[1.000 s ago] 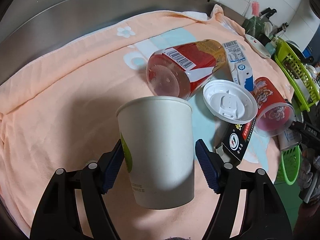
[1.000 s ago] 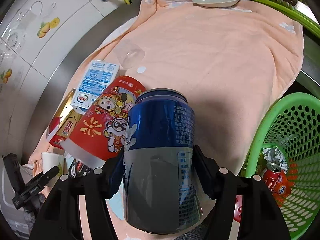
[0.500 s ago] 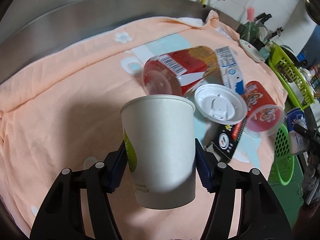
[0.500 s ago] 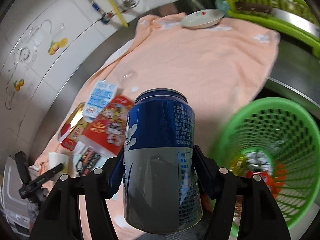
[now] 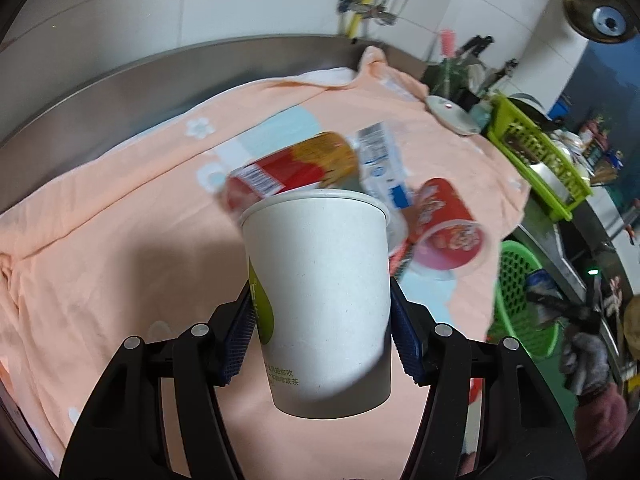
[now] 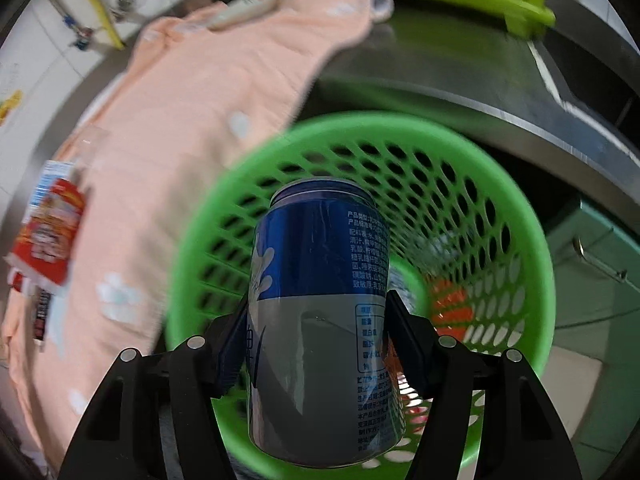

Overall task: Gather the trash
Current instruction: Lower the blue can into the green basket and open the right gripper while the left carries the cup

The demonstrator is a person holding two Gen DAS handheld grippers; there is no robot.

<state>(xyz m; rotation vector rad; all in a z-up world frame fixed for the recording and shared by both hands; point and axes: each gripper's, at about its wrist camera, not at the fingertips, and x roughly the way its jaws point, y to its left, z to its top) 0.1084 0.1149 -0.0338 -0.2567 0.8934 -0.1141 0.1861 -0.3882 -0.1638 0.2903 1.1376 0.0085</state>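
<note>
Right gripper [image 6: 316, 344] pinches the blue can [image 6: 320, 304] over the green basket [image 6: 536, 280] for dropping; left gripper [image 5: 322, 340] clamps the paper cup [image 5: 320, 280], awaiting its turn

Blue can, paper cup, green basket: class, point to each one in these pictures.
Blue can [image 6: 320, 248]: right wrist view, on its blue upper side.
Paper cup [image 5: 320, 280]: left wrist view, on its white side wall.
Green basket [image 6: 536, 236]: right wrist view, on its right rim.
</note>
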